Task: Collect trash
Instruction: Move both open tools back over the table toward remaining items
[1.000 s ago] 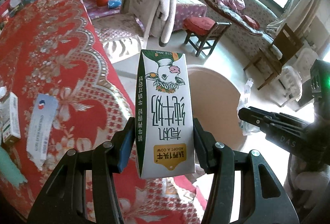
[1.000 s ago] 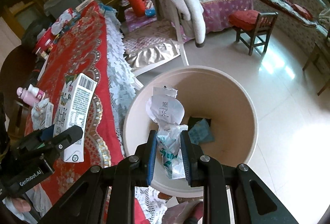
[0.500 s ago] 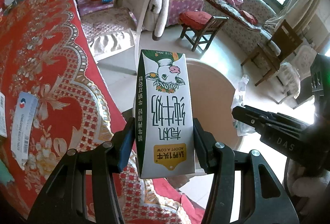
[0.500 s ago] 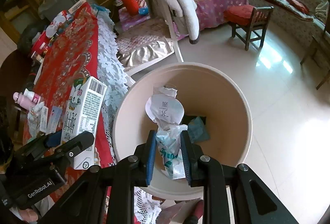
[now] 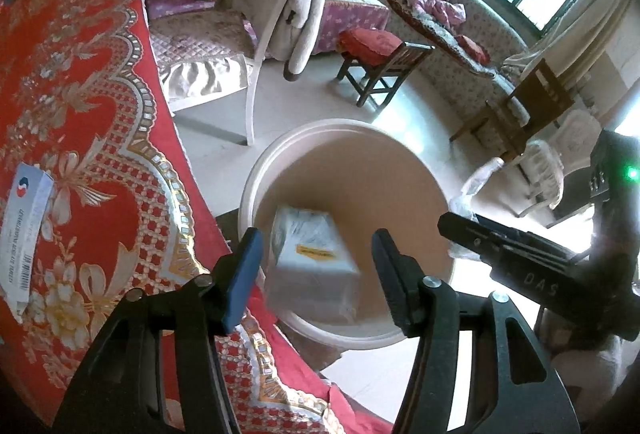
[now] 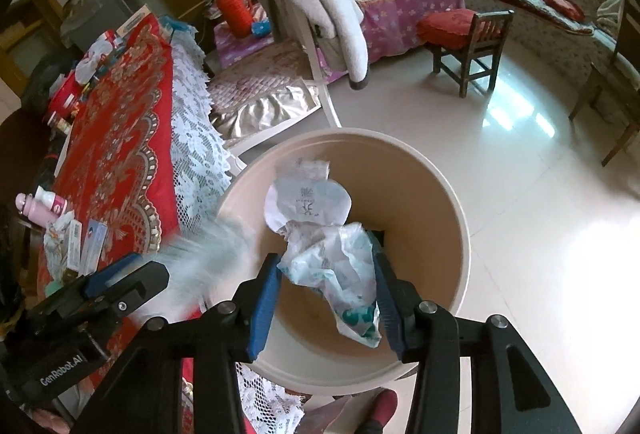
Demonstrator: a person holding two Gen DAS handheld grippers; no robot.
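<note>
Both grippers hang over the round beige trash bin, which stands on the tiled floor just beside the edge of the table with the red floral tablecloth. The left gripper has just been opening: its jaws stand apart and clear of the milk carton, which shows blurred inside the bin's mouth — touching neither pad. The right gripper has also just been opening; the crumpled plastic wrapper sits between its blue pads, above the bin, no longer squeezed — whether it rests against the right-hand pad I cannot tell.
</note>
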